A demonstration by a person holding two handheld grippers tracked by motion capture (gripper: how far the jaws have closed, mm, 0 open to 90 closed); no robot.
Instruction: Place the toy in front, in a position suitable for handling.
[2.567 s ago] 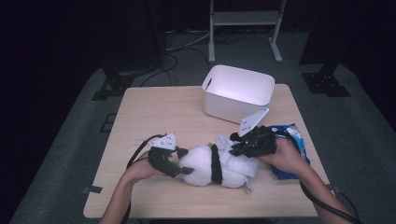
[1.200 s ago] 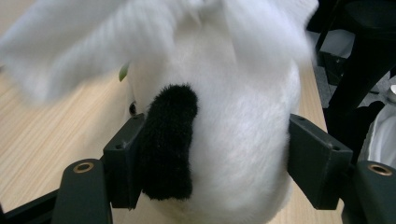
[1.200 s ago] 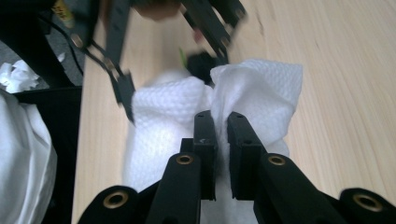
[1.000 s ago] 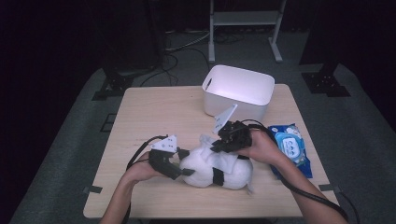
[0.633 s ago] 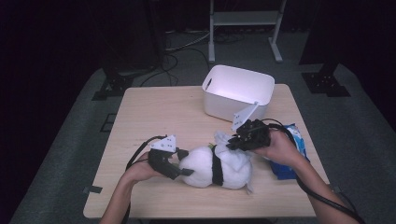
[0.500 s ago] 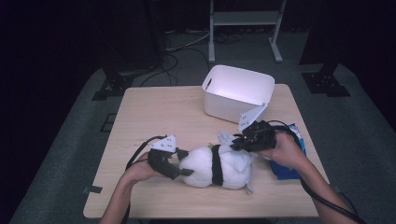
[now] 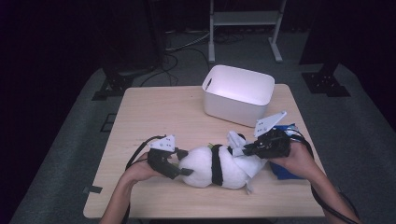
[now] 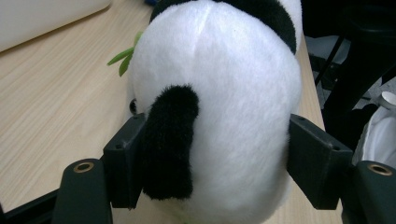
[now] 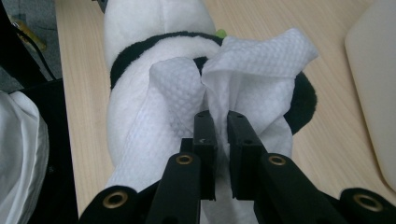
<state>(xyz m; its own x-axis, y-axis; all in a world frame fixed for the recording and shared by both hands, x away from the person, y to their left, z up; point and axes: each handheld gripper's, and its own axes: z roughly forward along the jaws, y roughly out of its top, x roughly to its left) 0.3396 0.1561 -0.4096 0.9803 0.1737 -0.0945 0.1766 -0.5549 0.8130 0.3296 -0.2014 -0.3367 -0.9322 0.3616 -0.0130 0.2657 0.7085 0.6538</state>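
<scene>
White wipe (image 9: 243, 88), clamped in right tongs (image 9: 219, 116), has shifted; left tongs (image 8: 210, 154) clasp panda (image 8: 219, 93).

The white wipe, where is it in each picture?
High view: the white wipe sits right of centre, pinched by the right gripper over the toy panda.
Left gripper view: no wipe that I can make out; the jaws clamp the panda's white end.
Right gripper view: the wipe is in the middle, draped over the panda, above the shut jaws.
Shared landmark: the panda's black band.
</scene>
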